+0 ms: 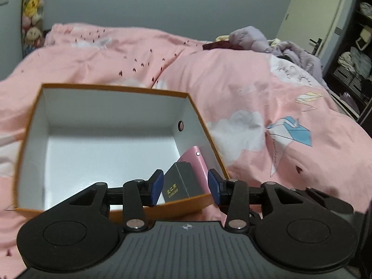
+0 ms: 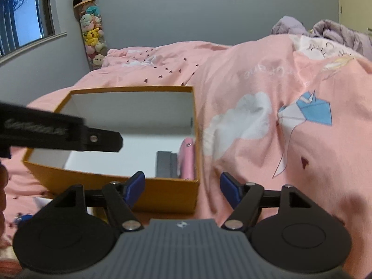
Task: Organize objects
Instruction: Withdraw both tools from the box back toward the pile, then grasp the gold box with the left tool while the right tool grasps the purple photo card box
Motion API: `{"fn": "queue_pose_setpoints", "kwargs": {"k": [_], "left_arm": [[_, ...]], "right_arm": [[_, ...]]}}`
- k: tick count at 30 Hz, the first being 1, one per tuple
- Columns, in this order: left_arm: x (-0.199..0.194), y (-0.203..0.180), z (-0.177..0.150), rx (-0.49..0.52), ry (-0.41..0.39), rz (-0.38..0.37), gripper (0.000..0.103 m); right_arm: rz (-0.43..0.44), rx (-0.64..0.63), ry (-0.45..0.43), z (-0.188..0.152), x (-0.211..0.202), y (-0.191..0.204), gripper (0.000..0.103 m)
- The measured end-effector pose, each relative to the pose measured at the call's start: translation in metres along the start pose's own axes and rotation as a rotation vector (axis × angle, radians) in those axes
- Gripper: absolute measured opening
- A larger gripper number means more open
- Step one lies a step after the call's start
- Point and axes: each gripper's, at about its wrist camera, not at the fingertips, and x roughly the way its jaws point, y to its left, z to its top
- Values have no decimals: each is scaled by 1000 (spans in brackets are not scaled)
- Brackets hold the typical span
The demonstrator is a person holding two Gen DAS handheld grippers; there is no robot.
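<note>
An orange cardboard box (image 1: 116,88) with a white inside lies open on the pink duvet. In its near right corner rests a dark grey carton with gold lettering (image 1: 181,181), and a pink case (image 1: 197,160) leans on the wall beside it. My left gripper (image 1: 186,186) hovers open above that corner, its blue pads framing the carton without touching it. In the right wrist view the left gripper's black finger (image 2: 100,139) reaches over the box (image 2: 130,89), clear of the carton (image 2: 165,165) and the pink case (image 2: 188,160). My right gripper (image 2: 182,188) is open and empty at the box's near wall.
The pink duvet (image 2: 267,74) rises in a hump right of the box. Purple clothes (image 1: 251,37) are piled at the far end. A tube of plush toys (image 2: 93,32) stands in the corner by a window. A door (image 1: 311,16) and dark shelves (image 1: 353,65) are far right. Small items (image 2: 23,218) lie near left.
</note>
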Motion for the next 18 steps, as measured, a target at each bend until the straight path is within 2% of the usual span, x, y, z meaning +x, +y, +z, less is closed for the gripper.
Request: {"fn": "queue_pose_setpoints", "kwargs": {"k": [5, 11, 15, 18], "left_arm": [[-33, 9, -14, 7, -8, -9, 48], [-64, 28, -37, 0, 49, 47, 48], [-73, 43, -57, -25, 108, 81, 48], [-78, 46, -73, -22, 139, 59, 48]], "right_arm": [[43, -30, 17, -4, -20, 14, 74], [105, -46, 56, -14, -36, 33, 72], [180, -31, 118, -26, -40, 43, 57], [203, -15, 175, -37, -38, 48, 49]]}}
